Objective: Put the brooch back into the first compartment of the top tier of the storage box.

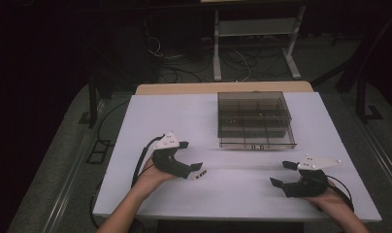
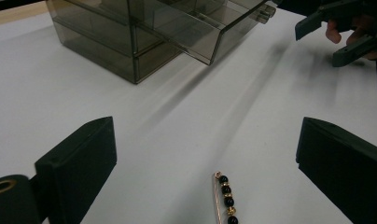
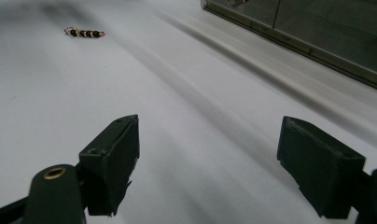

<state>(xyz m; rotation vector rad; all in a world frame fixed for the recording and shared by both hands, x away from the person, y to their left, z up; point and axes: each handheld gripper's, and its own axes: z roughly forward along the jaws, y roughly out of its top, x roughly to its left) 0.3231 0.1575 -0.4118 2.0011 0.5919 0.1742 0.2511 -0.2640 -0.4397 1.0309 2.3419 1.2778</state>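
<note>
L hand-held gripper (image 2: 210,154) nr smoky box (image 1: 254,118) (drawer out)

A dim room surrounded a white table (image 1: 150,111). Behind it stood a pale metal frame (image 1: 254,29) on a grey floor (image 1: 325,58), with loose cables (image 1: 233,60) trailing in the dark beneath.

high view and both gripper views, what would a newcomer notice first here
First the smoky transparent plastic drawer box at the far middle of the white table, one drawer pulled partly out. Next the small gold pin strung with black beads, lying on the table between the open jaws of the left gripper. The right gripper rests open at the near right.
</note>
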